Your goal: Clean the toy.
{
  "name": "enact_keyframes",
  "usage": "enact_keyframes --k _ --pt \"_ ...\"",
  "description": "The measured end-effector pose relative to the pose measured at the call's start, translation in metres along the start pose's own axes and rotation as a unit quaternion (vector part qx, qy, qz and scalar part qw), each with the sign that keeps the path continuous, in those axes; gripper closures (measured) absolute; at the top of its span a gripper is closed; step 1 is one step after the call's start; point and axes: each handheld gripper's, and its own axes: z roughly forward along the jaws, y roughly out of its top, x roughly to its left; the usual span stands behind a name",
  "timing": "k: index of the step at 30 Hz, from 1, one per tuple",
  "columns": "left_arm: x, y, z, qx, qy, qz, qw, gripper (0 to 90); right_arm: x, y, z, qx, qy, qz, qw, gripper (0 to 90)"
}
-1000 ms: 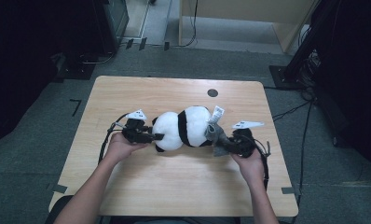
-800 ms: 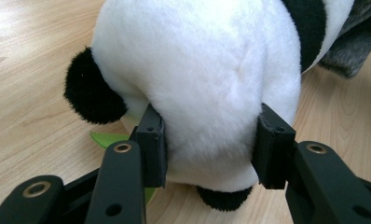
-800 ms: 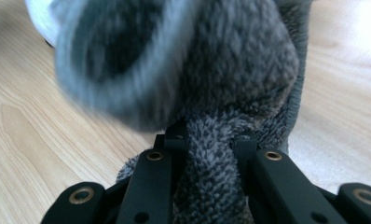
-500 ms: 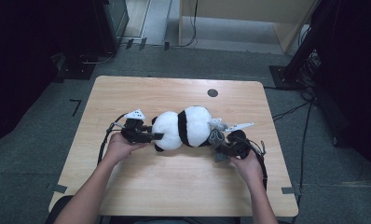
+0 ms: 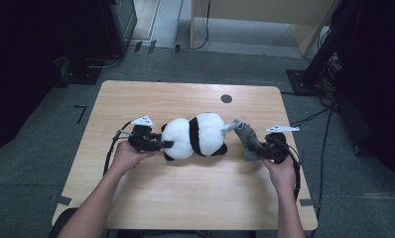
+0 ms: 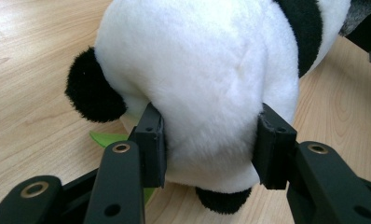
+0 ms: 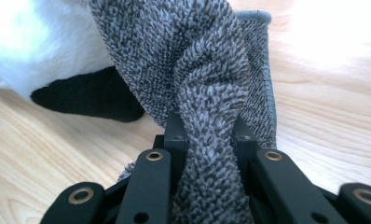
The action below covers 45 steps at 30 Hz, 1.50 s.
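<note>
The plush panda (image 5: 195,136) lay on its side near the middle of the wooden bench (image 5: 185,198), head end toward the person's left. The left hand-held gripper (image 5: 158,144) was closed on the white head end, its two black jaws pressed into the fur on either side, as the left gripper view (image 6: 207,140) confirmed; a green scrap (image 6: 104,138) showed beneath the toy. At the opposite end, a grey towelling cloth (image 5: 244,134) touched the panda's rear and stretched away to the right. The right hand-held gripper (image 5: 261,148) was clamped tight on a bunched fold of that cloth (image 7: 211,107), jaws nearly together. A black paw (image 7: 88,95) lay just beside the cloth. A round dark grommet (image 5: 226,98) sat near the bench's far edge.
</note>
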Motion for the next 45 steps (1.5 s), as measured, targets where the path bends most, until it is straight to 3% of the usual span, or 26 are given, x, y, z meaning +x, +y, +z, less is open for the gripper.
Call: enact_keyframes --k 11,17,19,26,40,45 --pt "-0.002 0.001 -0.002 -0.004 0.003 -0.005 1.0000 55.2 -0.016 0.003 -0.012 -0.029 -0.018 0.018 0.9992 75.5" --pt "0.000 0.000 -0.007 -0.005 0.005 -0.009 0.9999 55.4 -0.021 0.003 -0.010 -0.026 -0.029 0.021 0.9990 75.2" --pt "0.001 0.000 -0.008 -0.006 0.005 -0.012 0.9999 55.5 -0.024 0.003 -0.006 -0.019 -0.041 0.019 0.9988 75.2" --pt "0.002 -0.001 -0.009 -0.006 0.006 -0.012 0.9999 55.4 -0.025 0.003 0.004 -0.013 -0.041 0.020 0.9989 75.1" --pt "0.004 -0.002 -0.009 -0.009 0.005 -0.011 0.9999 54.3 -0.044 -0.009 0.035 0.020 -0.069 0.037 0.9967 72.7" --pt "0.005 -0.003 -0.009 -0.010 0.006 -0.012 0.9999 52.2 -0.046 -0.012 0.044 0.029 -0.070 0.027 0.9968 68.5"
